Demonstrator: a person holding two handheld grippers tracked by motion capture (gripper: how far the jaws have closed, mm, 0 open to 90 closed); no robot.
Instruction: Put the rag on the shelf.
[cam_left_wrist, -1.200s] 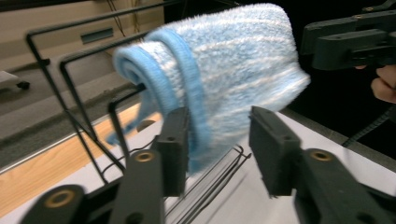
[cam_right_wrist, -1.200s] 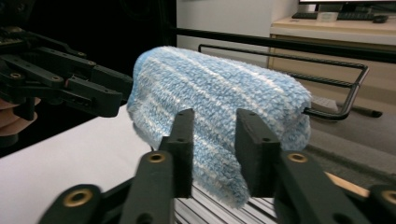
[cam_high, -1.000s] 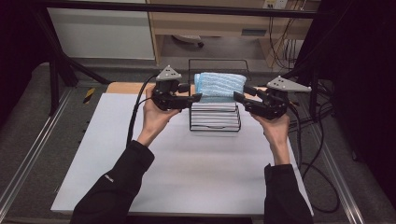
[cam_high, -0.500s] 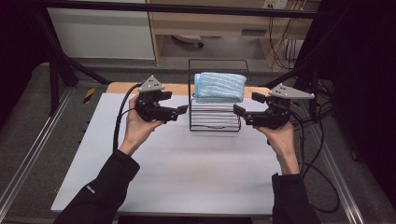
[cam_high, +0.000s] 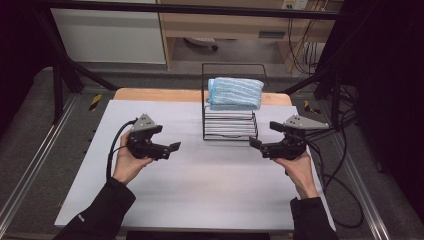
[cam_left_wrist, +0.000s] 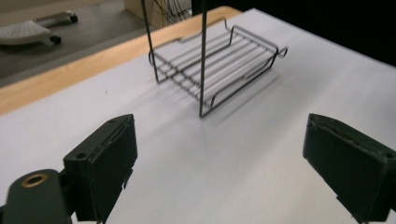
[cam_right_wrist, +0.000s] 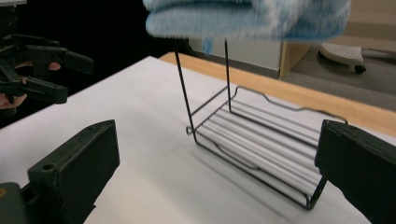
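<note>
A folded blue towel (cam_high: 235, 93) sits on the top tier of a black wire rack (cam_high: 229, 131), which stands toward the far side of the white table (cam_high: 200, 190); judging from how it lies, squarely folded and centred on the shelf, it looks set down there on purpose, and the lower tier of the rack is bare. Both tools are held low over the table on either side of the rack, and neither touches it, which reads as a resting or ready posture. The left gripper (cam_high: 172, 148) hangs to the left of the rack and a little nearer the person, its jaws spread wide with nothing between them; in the left gripper view the rack's lower shelf (cam_left_wrist: 217, 60) lies ahead of the jaws and well apart from them, with bare table in between. The right gripper (cam_high: 255, 144) hovers just off the rack's near right corner, its jaws likewise wide apart and empty; in the right gripper view the rack (cam_right_wrist: 261, 140) stands ahead between the two jaws and the towel (cam_right_wrist: 247, 18) is above and beyond them, out of their grasp. The left gripper (cam_right_wrist: 37, 70) shows farther off at that view's left edge.
</note>
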